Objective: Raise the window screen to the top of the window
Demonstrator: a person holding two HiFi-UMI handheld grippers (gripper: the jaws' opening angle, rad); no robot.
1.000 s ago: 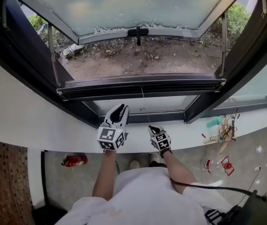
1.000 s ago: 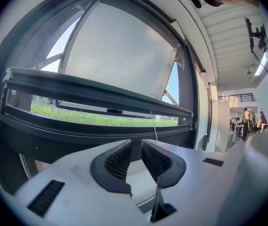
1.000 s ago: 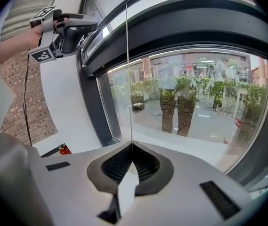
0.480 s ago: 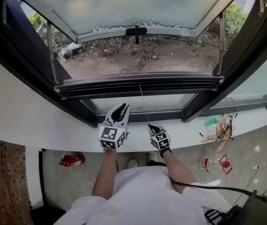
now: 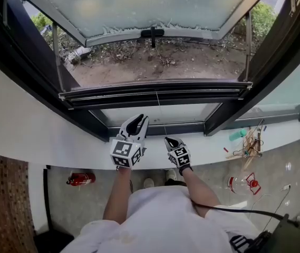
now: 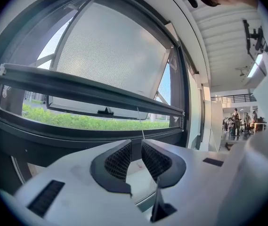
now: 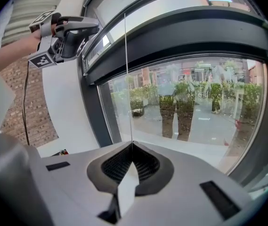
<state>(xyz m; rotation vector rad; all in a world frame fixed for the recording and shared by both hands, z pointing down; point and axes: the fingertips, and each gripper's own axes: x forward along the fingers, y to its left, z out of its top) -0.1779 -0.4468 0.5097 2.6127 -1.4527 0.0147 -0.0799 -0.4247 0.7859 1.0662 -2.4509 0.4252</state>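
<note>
Fingers (image 7: 117, 166) of right gripper (image 5: 168, 140) pinch the cord (image 7: 125, 79), wrist angled downward; left gripper (image 5: 138, 121) held level, jaws apart, beneath the screen bar (image 5: 155, 94).

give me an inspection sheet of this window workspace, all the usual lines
surface: white sill, bare under the grippers
job's things: dark screen bar low in the opening; thin pull cord hangs from it
clutter: loose sticks and a teal item on the sill at the right; red extinguisher on the floor below
grippers: left gripper fingers apart, gripping nothing; right gripper fingers shut on the pull cord
cables: black cable runs across the person's lap
surroundings: window sash swung outward; bare ground and shrubs outside
</note>
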